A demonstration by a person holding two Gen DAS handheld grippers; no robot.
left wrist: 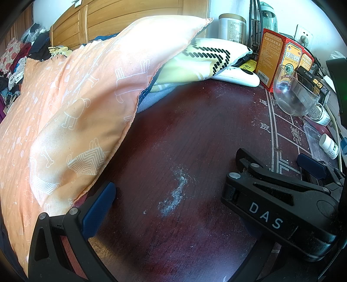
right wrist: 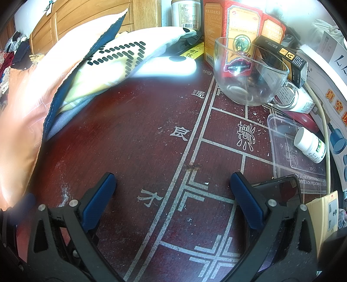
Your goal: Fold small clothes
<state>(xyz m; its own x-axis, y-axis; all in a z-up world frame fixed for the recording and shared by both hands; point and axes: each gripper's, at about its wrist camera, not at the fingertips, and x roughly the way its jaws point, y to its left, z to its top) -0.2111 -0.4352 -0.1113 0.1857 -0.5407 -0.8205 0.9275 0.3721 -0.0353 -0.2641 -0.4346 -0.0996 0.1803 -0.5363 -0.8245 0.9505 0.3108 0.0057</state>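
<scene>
Blue rubber pads line both grippers. Right gripper: fingers set wide apart, nothing between them, poised over bare table. Left gripper: in its own view only its left finger, with the blue pad, is clearly seen; a black gripper marked "DAS" crosses the lower right of that view, so I cannot tell the jaw spread with certainty. Nothing is gripped at the visible pad.

Orange cloth, printed with white dog outlines, lies just left of the left gripper's pad, its lower edge close beside the pad; contact not resolvable. It extends up and away to the far left of the table. Beyond it lies a pale yellow cloth with black dashes, partly tucked under the orange one. From the right wrist view both cloths sit well to the left of the right gripper.

Surface: dark red wood with white lines and characters, dusty, one pale smear ahead of the left pad. Wooden headboard behind; heaped clothing at far left.

Containers: glass cup, upright, apparently empty. Clear plastic tray holding a white pill bottle on its side. Red-orange boxes and a pale canister stand behind the cup.
</scene>
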